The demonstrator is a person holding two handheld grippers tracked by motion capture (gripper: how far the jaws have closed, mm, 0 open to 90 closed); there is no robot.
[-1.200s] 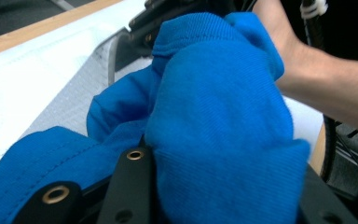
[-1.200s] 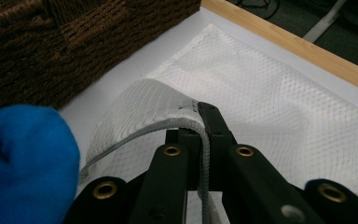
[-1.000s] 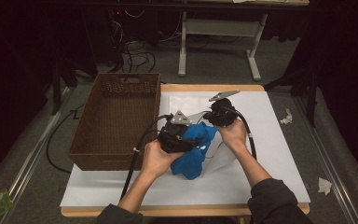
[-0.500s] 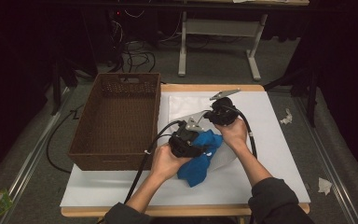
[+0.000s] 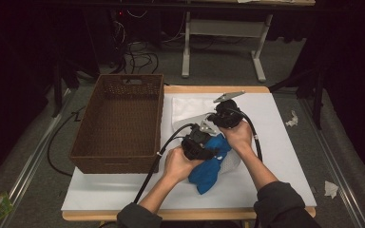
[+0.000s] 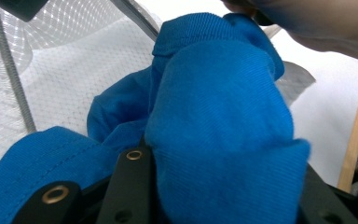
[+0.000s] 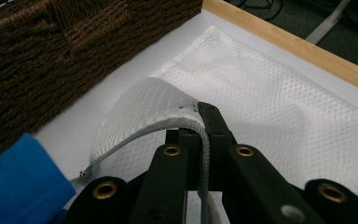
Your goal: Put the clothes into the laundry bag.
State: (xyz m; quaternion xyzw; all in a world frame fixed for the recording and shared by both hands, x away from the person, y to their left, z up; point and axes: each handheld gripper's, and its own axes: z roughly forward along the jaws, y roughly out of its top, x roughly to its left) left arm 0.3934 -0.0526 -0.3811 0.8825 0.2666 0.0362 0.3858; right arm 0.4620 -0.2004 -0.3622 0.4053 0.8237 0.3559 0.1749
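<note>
Blue cloth (image 5: 209, 166) bunches in the left gripper (image 5: 197, 145), clamped, apparently at the mesh bag (image 5: 190, 109) mouth. Right gripper (image 5: 225, 116) pinches the bag's edge. Beyond, white table (image 5: 275, 142), wicker basket (image 5: 119, 123), dark floor (image 5: 342, 142).

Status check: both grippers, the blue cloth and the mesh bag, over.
Right gripper shut on mesh bag edge, holding it up. Left gripper shut on blue cloth, at the bag's opening. Wicker basket alongside, not in the way.
</note>
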